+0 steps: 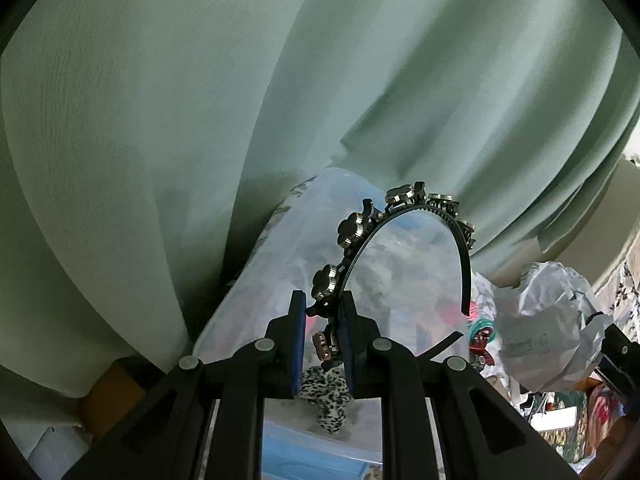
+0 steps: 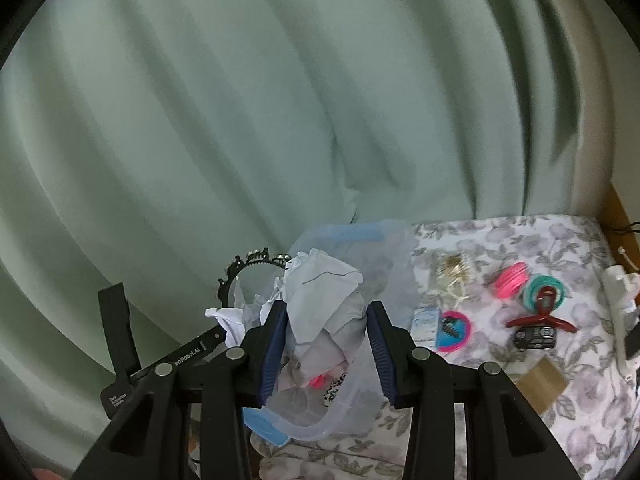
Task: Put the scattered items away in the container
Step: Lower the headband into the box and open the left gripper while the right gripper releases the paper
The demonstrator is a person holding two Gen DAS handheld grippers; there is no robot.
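Holding a black toothed plastic headband studded with metallic flower ornaments (image 1: 404, 232), the left gripper (image 1: 324, 340) is clamped narrowly on one end of the band, whose arch rises ahead of and above the fingers, over the translucent plastic storage container with blue handles (image 2: 356, 240). A crumpled wad of white paper (image 2: 320, 292) is gripped between the blue pads of the right gripper (image 2: 327, 344), which are set fairly wide around it, directly above the same container. The step in hand is judged to be the carrying of both items to the container; release into it is not yet done. Each load would next need to be lowered past the rim and the fingers opened, with care that the springy headband is not caught on the wall. A leopard-print fabric scrunchie (image 1: 326, 394) is seen below the left fingers, apparently already inside. Ahead and to the right of the right gripper, on a floral-printed cloth surface (image 2: 560, 432), several items are left: a dark red hair claw (image 2: 540, 318), coiled pink hair ties (image 2: 512, 280), teal hair ties (image 2: 538, 286) and a gold hair clip (image 2: 454, 268). A pale green draped curtain (image 2: 240, 120) fills the background.
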